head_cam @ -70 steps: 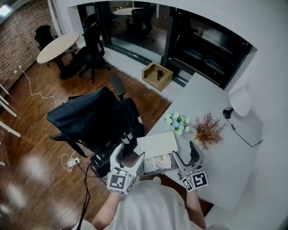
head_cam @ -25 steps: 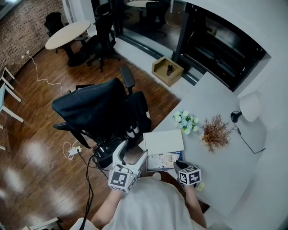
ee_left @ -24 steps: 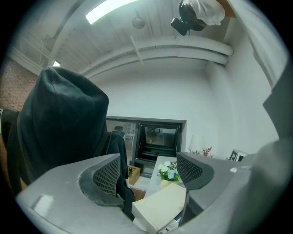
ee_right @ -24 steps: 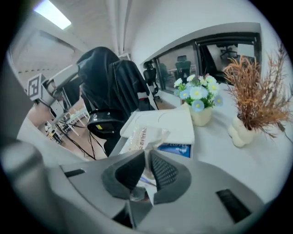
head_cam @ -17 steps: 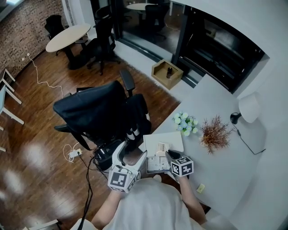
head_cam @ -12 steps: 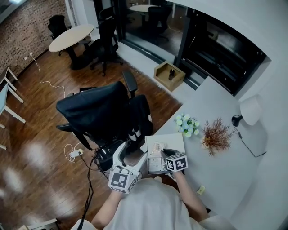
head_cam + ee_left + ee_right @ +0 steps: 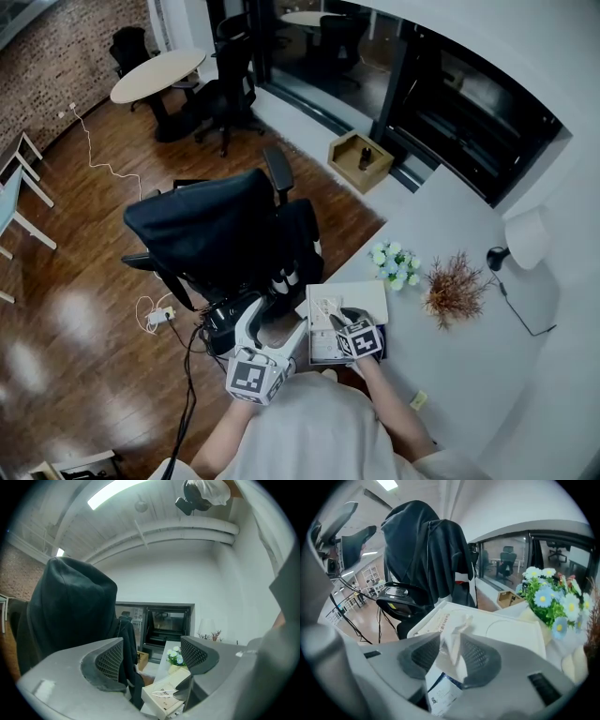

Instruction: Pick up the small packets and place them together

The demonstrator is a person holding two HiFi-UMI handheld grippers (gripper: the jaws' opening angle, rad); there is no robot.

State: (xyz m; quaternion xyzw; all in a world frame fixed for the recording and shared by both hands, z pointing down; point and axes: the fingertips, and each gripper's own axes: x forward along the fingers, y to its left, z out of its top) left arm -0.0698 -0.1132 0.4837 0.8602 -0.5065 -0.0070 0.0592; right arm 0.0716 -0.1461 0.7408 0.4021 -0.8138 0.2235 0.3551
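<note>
Just easing the right claw (image 7: 450,638) open to a narrow gap, small packet (image 7: 458,629) standing upright and loose between the pads, over the white box (image 7: 506,630) on the table (image 7: 450,366). Holding the left claw (image 7: 152,656) wide, empty, just short of that box.

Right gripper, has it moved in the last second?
Yes. The right gripper has moved left from over the table to over the white box; its jaws have just been opening, a small packet between them.
</note>
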